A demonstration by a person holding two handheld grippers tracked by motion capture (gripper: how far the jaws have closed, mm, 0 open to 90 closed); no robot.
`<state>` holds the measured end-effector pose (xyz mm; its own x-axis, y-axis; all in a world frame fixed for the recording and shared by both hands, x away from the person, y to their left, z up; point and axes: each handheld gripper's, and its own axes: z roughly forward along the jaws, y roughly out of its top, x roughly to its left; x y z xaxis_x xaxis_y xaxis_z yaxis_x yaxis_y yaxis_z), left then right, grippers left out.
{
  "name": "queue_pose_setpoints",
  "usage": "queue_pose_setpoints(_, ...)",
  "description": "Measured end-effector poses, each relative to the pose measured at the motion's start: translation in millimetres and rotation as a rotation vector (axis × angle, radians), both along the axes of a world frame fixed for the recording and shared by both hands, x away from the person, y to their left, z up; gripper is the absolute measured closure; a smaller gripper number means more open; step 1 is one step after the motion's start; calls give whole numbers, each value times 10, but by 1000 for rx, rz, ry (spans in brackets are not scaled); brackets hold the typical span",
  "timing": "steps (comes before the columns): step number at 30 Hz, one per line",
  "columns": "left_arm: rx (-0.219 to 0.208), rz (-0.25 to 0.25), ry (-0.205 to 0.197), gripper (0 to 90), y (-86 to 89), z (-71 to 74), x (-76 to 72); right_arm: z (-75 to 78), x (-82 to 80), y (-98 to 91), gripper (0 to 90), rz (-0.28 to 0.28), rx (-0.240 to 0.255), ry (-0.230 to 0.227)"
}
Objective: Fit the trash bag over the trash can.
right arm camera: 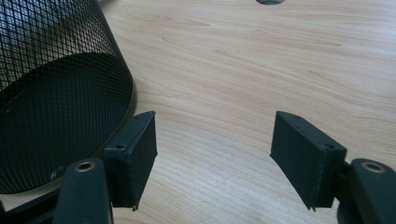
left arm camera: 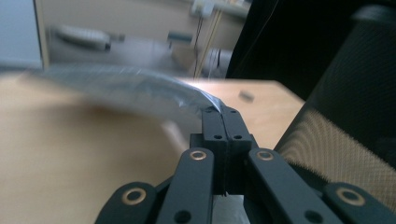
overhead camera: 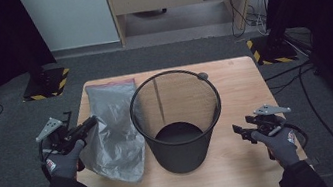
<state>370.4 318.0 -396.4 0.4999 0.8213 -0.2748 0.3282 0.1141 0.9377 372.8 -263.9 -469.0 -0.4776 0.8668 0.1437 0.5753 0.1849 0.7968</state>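
Note:
A black mesh wastebasket [overhead camera: 177, 122] stands upright in the middle of the wooden table [overhead camera: 251, 161]. Left of it lies a grey plastic bag [overhead camera: 112, 132], its near edge lifted off the table. My left gripper [overhead camera: 91, 121] is shut on that edge; in the left gripper view the jaws meet with the thin bag [left arm camera: 135, 88] pinched at their tips [left arm camera: 225, 112]. My right gripper [overhead camera: 239, 131] hovers over the table right of the basket, open and empty. The right gripper view has its pads [right arm camera: 135, 154] wide apart over bare wood, the basket wall [right arm camera: 56, 88] at left.
A round grommet hole [overhead camera: 202, 75] sits at the table's far edge behind the basket. Dark carpet surrounds the table. Black stands with yellow-striped bases [overhead camera: 46, 84] rise at the far left and right, and cables [overhead camera: 303, 72] trail on the floor at right.

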Motion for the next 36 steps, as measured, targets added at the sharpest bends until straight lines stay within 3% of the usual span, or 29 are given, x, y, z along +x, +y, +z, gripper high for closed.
queue_pose_setpoints(1, 0, 0, 0, 900, 0, 0, 0, 0, 0, 0, 309, 0, 0, 0)
queue_pose_setpoints(3, 7, 11, -62, 900, -47, 187, -49, -2, 1, 3, 309, 0, -5, 0)
queue_pose_setpoints(5, 4, 15, -73, 900, -55, 226, -56, -4, 2, 4, 308, 1, -4, 3)
queue_pose_setpoints(7, -2, 32, -111, 899, -66, 385, -81, -9, 14, -3, 308, 1, -7, 4)
queue_pose_setpoints(11, -30, 58, -149, 899, -46, 541, -61, -13, 19, -9, 307, -4, -7, 6)
queue_pose_setpoints(16, -51, 94, -200, 899, -38, 807, 66, -17, 27, -4, 307, 1, -17, 12)
queue_pose_setpoints(17, -51, 94, -200, 899, -38, 807, 66, -19, 30, -3, 308, 0, -18, 11)
queue_pose_setpoints(22, -86, 159, -244, 898, -47, 1058, 213, -31, 44, -2, 309, 7, -33, 9)
queue_pose_setpoints(28, -122, 233, -270, 899, -51, 1201, 322, -36, 59, 10, 311, 10, -35, 16)
queue_pose_setpoints(36, -161, 241, -286, 898, -110, 1249, 401, -45, 70, 12, 314, 23, -54, 12)
